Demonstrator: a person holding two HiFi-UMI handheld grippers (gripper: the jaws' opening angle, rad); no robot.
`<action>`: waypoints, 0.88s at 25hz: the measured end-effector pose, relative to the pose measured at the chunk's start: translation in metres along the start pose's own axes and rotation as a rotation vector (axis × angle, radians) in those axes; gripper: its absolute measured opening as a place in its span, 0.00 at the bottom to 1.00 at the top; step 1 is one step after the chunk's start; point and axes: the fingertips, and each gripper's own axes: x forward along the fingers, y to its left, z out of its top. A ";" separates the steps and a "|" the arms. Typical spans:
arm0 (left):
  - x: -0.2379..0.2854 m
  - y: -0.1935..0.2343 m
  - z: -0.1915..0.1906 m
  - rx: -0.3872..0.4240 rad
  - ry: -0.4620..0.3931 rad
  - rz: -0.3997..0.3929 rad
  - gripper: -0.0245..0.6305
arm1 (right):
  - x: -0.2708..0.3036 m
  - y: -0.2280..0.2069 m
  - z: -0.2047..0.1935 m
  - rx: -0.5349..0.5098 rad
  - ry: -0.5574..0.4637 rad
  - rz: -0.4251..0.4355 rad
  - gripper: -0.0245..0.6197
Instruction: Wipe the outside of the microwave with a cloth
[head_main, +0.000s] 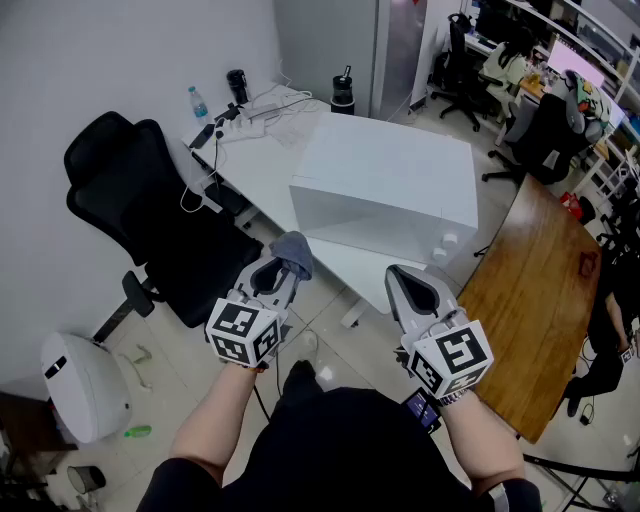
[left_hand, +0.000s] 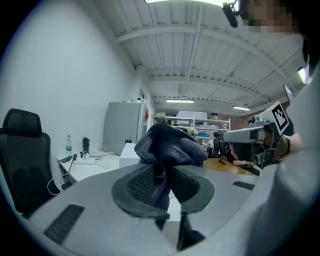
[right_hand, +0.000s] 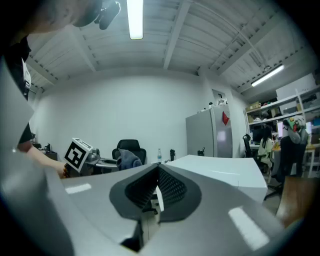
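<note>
A person stands facing a white tabletop with a gripper in each hand, both raised in the air short of the tabletop's near edge. The left gripper is clamped on a dark blue-grey cloth. In the left gripper view the cloth is pinched between the ribbed pads, and most of it is bunched in a loose lump above and ahead of the jaws. The right gripper is clenched with nothing between its jaws, which meet tip to tip in the right gripper view.

The microwave, a plain white box, sits at the near right end of the tabletop, close to the near edge. It is well apart from both grippers, and the cloth has not touched it, so wiping looks not yet begun.

Likely risks from here:
- Only a narrow fold of cloth appears to be gripped. Dragging it hard across a panel could pull it free, or leave bare jaw tips scraping the casing.
- The bunched lump may roll instead of lying flat, so parts of a side could be missed.
- The microwave stands near the tabletop's edge, so a firm sideways push with nothing bracing it could shift it towards that edge.
- Two small white objects lie by the microwave's near right corner, and a low sweep could knock them off.
- A black office chair stands to the left of the tabletop and could obstruct reaching the microwave's left side.
</note>
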 end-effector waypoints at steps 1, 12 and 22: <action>0.006 0.009 -0.003 -0.004 0.006 0.003 0.15 | 0.008 -0.003 -0.001 0.002 0.005 -0.003 0.04; 0.081 0.118 -0.034 -0.036 0.090 0.002 0.15 | 0.120 -0.031 0.009 0.008 0.017 -0.024 0.04; 0.145 0.173 -0.086 -0.046 0.207 -0.101 0.15 | 0.205 -0.048 0.014 0.010 0.061 -0.071 0.04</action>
